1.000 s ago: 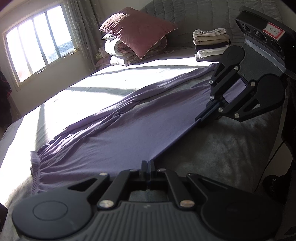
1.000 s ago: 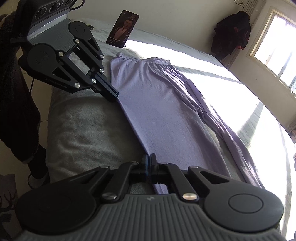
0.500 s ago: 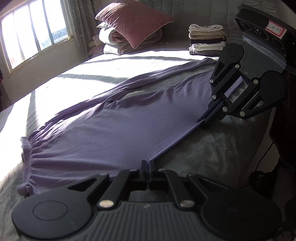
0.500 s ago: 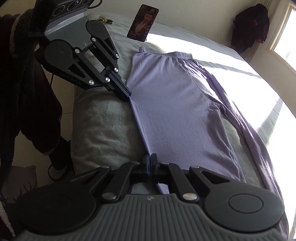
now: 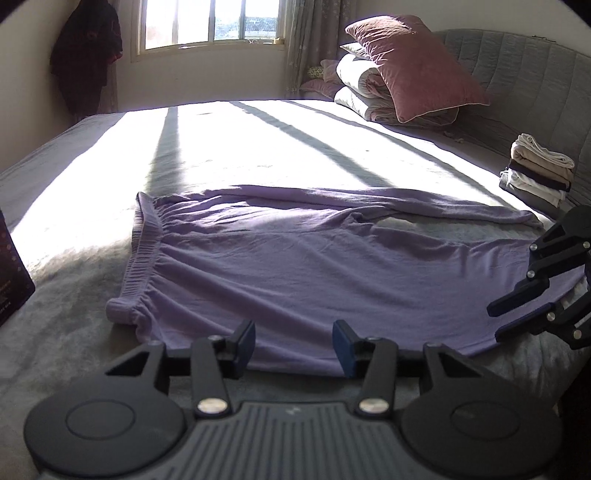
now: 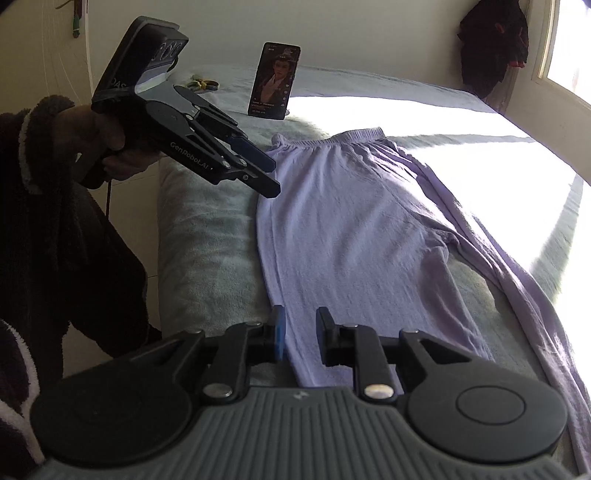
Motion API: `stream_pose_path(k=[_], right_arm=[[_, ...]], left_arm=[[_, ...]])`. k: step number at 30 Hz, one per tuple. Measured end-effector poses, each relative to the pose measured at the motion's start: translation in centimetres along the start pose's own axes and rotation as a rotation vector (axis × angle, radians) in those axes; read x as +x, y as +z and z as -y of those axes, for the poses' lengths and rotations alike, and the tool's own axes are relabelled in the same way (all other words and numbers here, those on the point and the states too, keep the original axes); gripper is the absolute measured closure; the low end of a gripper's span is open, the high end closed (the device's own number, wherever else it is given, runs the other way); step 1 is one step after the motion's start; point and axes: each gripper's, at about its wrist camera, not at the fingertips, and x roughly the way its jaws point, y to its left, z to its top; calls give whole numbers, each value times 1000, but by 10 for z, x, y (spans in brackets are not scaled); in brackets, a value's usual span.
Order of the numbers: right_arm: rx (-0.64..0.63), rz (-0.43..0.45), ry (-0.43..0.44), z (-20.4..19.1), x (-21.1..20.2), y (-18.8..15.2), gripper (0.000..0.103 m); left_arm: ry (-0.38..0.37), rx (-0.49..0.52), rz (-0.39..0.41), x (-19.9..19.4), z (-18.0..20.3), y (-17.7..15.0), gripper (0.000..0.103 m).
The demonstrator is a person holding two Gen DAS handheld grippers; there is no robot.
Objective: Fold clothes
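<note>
Both grippers, left gripper point(image 5: 293, 341) and right gripper point(image 6: 299, 332), have just opened, releasing the purple trousers point(image 5: 314, 266); laying-flat done, next regrasp for folding.

A home bedroom: a wide bed point(image 5: 258, 147) with a padded grey headboard point(image 5: 517, 74), a pink pillow point(image 5: 413, 66) on folded bedding point(image 5: 365, 92), a curtained window point(image 5: 210, 22), and what looks like dark clothing point(image 5: 86, 55) hanging in the corner.

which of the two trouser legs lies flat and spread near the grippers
The near leg of the purple trousers, lying wide and smooth by the bed edge; the far leg is bunched narrow toward the sunlit side.
</note>
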Motion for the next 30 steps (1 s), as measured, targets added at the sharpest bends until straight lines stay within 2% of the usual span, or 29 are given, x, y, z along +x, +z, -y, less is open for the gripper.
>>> stream_pose_path(k=[6, 12, 17, 21, 25, 26, 28, 29, 30], right_arm=[[136, 41, -20, 35, 3, 17, 68], [397, 63, -36, 95, 11, 21, 68], [611, 82, 5, 138, 20, 14, 68], [782, 39, 61, 170, 39, 4, 68], [844, 1, 96, 187, 62, 4, 70], [850, -4, 104, 190, 68, 5, 73], [843, -16, 124, 192, 77, 10, 86], [827, -24, 135, 191, 80, 12, 101], [807, -28, 142, 189, 81, 15, 101]], left_arm=[[-37, -18, 45, 15, 8, 13, 56], [-111, 19, 71, 52, 33, 33, 57], [-187, 72, 82, 80, 54, 49, 64], [-246, 86, 61, 102, 60, 53, 73], [-262, 69, 22, 119, 58, 47, 73], [-264, 65, 15, 122, 57, 45, 73], [-273, 52, 15, 122, 54, 44, 73], [-275, 49, 15, 121, 54, 44, 73], [-277, 46, 15, 121, 54, 43, 73]])
